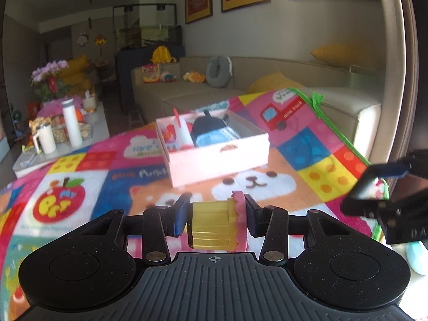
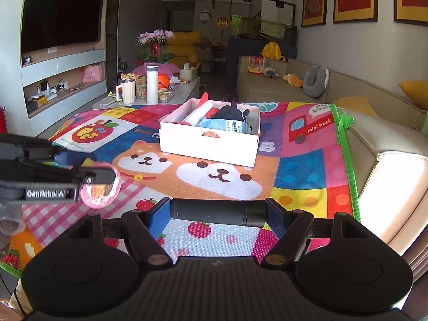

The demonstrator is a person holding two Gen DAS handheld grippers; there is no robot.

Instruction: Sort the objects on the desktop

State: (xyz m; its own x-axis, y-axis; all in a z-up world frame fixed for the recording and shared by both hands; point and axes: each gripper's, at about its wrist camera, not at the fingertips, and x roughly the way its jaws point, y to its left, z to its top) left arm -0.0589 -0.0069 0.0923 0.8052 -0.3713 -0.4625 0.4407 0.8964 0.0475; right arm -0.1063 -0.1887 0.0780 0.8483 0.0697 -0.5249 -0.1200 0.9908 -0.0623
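Bright cartoon patchwork covers the play mat (image 2: 219, 171) spread in a living room, and a white cardboard box (image 2: 211, 144) sits on it ahead of both grippers, already holding a white roller-like item, a dark pouch and a blue packet. The left gripper (image 1: 215, 222) is clamped on a yellow ribbed toy (image 1: 211, 224) with a pink frilled end, held above the mat short of the box. The right gripper (image 2: 218, 212) pinches a black cylinder (image 2: 218, 212) end to end, also short of the box. Judging from that lengthwise hold, the cylinder could pivot or slip out, and 2 grippers converging on 1 crowded box might collide. Motion blur softens the left view; the box's deeper contents are hidden, and what the toy is stays unclear.
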